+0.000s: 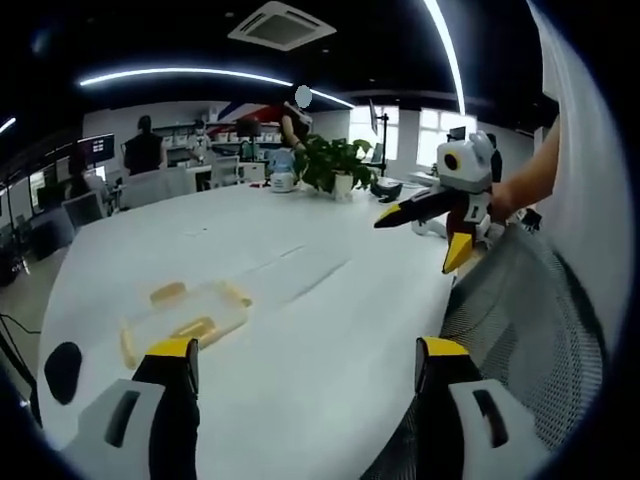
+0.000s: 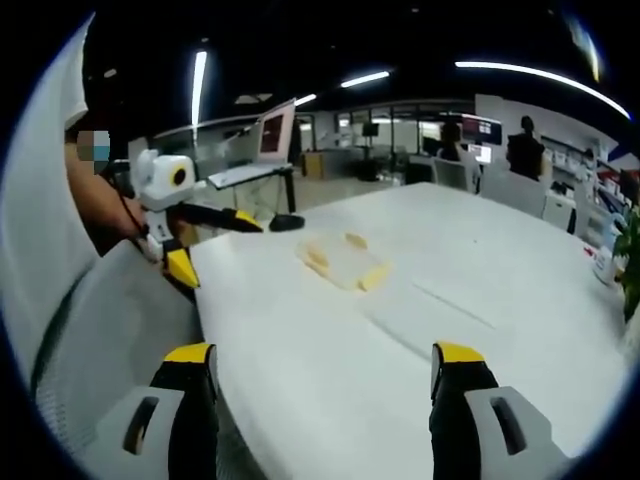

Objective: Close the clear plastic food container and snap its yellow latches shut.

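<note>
On the white table in the left gripper view, the clear plastic container lies flat toward the lower left, just beyond the left jaw tip. Its yellow latches show along its edges; whether the lid is fully seated cannot be told. The left gripper rises from the bottom with its yellow-tipped jaws spread wide, holding nothing, and it is apart from the container. A grey mesh chair back stands at the lower right against the table's edge. Above it the right gripper comes in from the right, held in a person's hand, its yellow and black jaws parted and empty. A potted plant sits at the far end of the table, with people and desks behind it.

Across the table in the right gripper view, the container lies near the middle of the white table, well ahead of the jaws, with yellow latches at its sides. The right gripper stands at the bottom with jaws wide apart and nothing between them. At the left, the left gripper is held over the table's edge, its jaws apart and empty. The chair back lies below it. A monitor stands on a desk beyond.
</note>
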